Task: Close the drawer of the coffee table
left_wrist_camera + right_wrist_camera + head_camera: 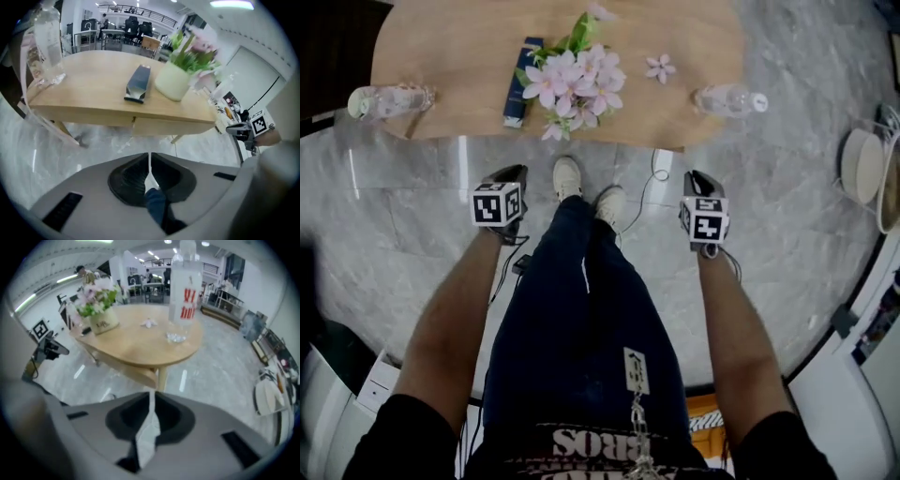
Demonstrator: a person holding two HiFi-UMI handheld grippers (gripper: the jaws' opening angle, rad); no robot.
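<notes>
The wooden coffee table [450,56] stands in front of me. Its drawer front [173,125] sits under the top, level with the apron beside it, and also shows in the right gripper view [136,373]. My left gripper [512,176] hangs over the floor just short of the table's near edge, left of my legs. Its jaws [149,157] are closed to a thin slit with nothing between them. My right gripper [698,180] hangs at the same distance on the right, and its jaws [152,394] are likewise together and empty. Neither touches the table.
On the table stand a pot of pink flowers [577,80], a blue box [522,80], a loose blossom [660,67] and two clear bottles [389,100] [729,99]. My shoes [567,178] are by the table edge. White items [862,164] lie on the marble floor at right.
</notes>
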